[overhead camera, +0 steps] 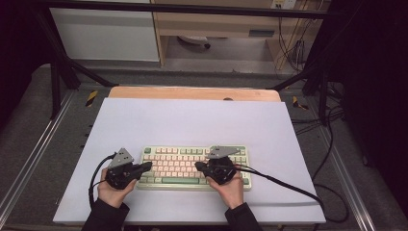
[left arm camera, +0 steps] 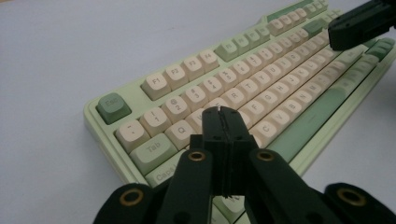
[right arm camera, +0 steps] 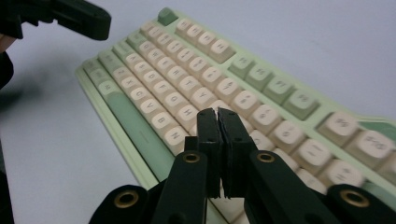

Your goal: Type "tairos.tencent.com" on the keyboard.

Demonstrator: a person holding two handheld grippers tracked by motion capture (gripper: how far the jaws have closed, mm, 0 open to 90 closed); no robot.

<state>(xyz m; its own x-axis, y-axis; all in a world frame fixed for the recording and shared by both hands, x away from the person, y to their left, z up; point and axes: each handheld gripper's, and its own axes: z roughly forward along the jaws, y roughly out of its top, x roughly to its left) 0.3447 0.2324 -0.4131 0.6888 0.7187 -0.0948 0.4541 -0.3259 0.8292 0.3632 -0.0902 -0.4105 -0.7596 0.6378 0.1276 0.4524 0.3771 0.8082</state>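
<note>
Plainly the work centres on the keyboard (overhead camera: 194, 167), a pale green board with cream keys that lies flat on the white sheet (overhead camera: 192, 120) covering the worktop, at about six o'clock of that sheet, close to the person. It looks stiff and fairly weighty, a rigid plastic slab that would not bend; the keycaps are smooth, rounded and sprung, so I judge they would give under a light downward press and could pop off if pried sideways. To lift it, the two short ends of the case would be the safest hold; for typing, a single tip set squarely on one cap is enough.

At nine o'clock of the board the left tongs (left arm camera: 221, 110) are pressed together with nothing between them, their tip poised over the letter rows near the Tab key (left arm camera: 153, 149). At three o'clock the right tongs (right arm camera: 217, 112) are likewise all but closed and empty, hovering above the lower letter rows. Both point inward toward each other.
</note>
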